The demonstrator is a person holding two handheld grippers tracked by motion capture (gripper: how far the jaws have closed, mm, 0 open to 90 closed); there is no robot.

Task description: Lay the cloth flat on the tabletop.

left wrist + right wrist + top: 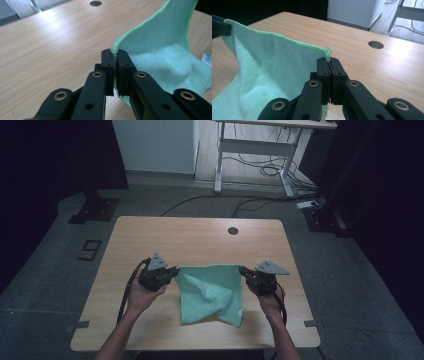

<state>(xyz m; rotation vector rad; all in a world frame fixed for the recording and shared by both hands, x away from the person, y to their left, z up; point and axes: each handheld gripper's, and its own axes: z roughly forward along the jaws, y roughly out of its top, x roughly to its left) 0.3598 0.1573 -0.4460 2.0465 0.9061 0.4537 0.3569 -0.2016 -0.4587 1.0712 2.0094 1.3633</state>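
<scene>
Wooden table (150, 240), light-grained, bears the work; its near half carries a green cloth (210, 292), which hangs from two raised corners and trails toward 6 o'clock, where its lower part lies crumpled on the surface. The stretched top edge runs from 9 o'clock to 3 o'clock, and that is the long axis on which, in my judgement, the coming move depends: any lay-down or fold has to keep both ends level.

Left gripper (172, 271) holds the corner at 9 o'clock; in the left gripper view (115, 58) the jaws are clamped on the hem, with cloth falling away to the right. Right gripper (243, 271) holds the corner at 3 o'clock; in the right gripper view (329, 62) the jaws are pinched tight on a tuft of corner fabric. Neither hand stands nearer; each is at its own corner.

A round cable hole (232, 230) sits at 12 o'clock, well apart. A small white label (242, 312) shows at the cloth's lower right. Nothing obstructs.
</scene>
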